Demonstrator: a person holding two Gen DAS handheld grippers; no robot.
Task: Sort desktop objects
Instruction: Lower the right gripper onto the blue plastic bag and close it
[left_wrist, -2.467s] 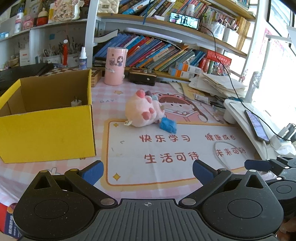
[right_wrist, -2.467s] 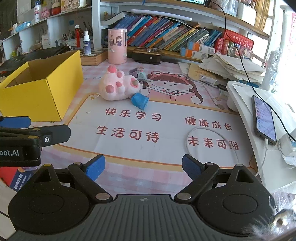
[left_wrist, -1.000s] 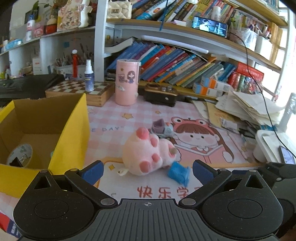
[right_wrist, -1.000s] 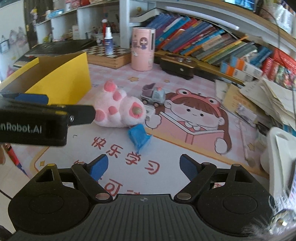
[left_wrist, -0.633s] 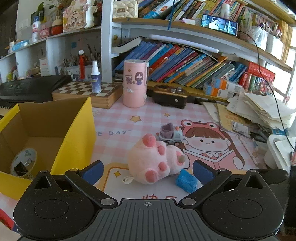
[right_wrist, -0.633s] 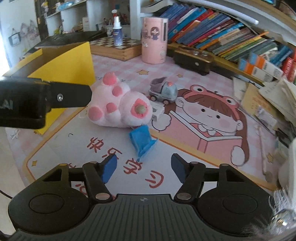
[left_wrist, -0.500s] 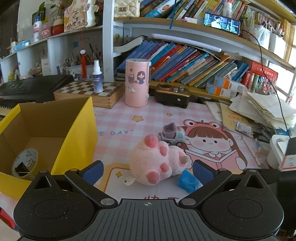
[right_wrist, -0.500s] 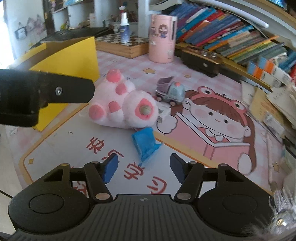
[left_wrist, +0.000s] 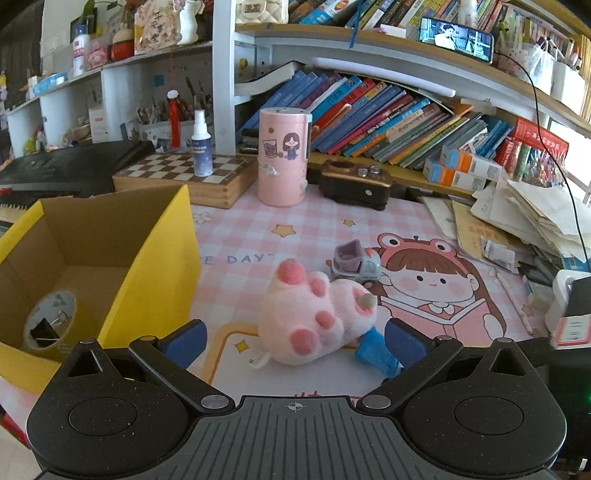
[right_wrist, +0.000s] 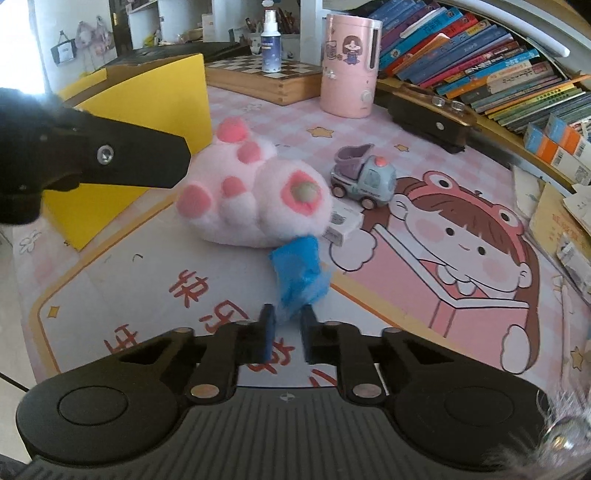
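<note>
Right gripper (right_wrist: 286, 325): jaws pinching tight on the near end of the blue crumpled wrapper (right_wrist: 300, 269), which is lying on the printed desk mat (right_wrist: 122, 273) and touching the pink plush paw (right_wrist: 255, 199). Left gripper (left_wrist: 293, 338): jaws standing wide apart, gripping nothing, hovering over the mat with the plush lying beyond and between its fingers. A small white box (right_wrist: 343, 223) is sitting just beside the plush; a toy truck (right_wrist: 364, 181) is standing behind it. The yellow cardboard box (left_wrist: 92, 258) is sitting left, holding a tape roll (left_wrist: 50, 321).
</note>
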